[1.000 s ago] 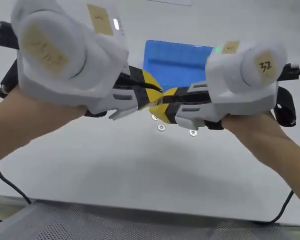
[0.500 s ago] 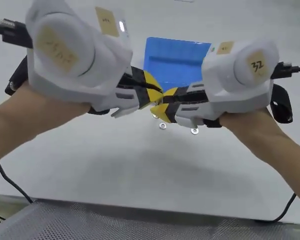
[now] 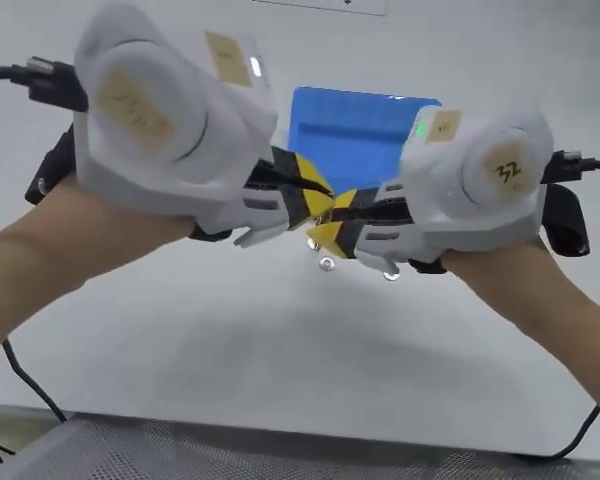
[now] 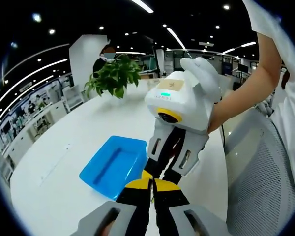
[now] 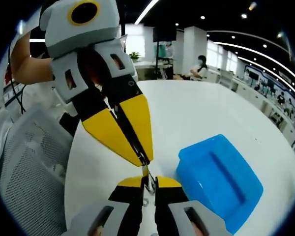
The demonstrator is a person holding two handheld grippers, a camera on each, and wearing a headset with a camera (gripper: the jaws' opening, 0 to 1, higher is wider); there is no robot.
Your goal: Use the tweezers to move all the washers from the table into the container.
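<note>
Several washers (image 3: 326,264) lie on the table (image 3: 280,340) beneath the meeting grippers, near the blue container (image 3: 350,130); the left gripper (image 3: 323,196) pinches the tweezers (image 5: 146,173); the right gripper (image 3: 323,236) sits narrow around them, its grip unclear; best steady the tips before lowering.

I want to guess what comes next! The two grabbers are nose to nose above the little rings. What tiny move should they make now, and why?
Probably dip the tips down to the nearest washer. The tweezers sit pinched where the left gripper and right gripper meet, above washers lying on the table, and the blue container waits behind.
</note>
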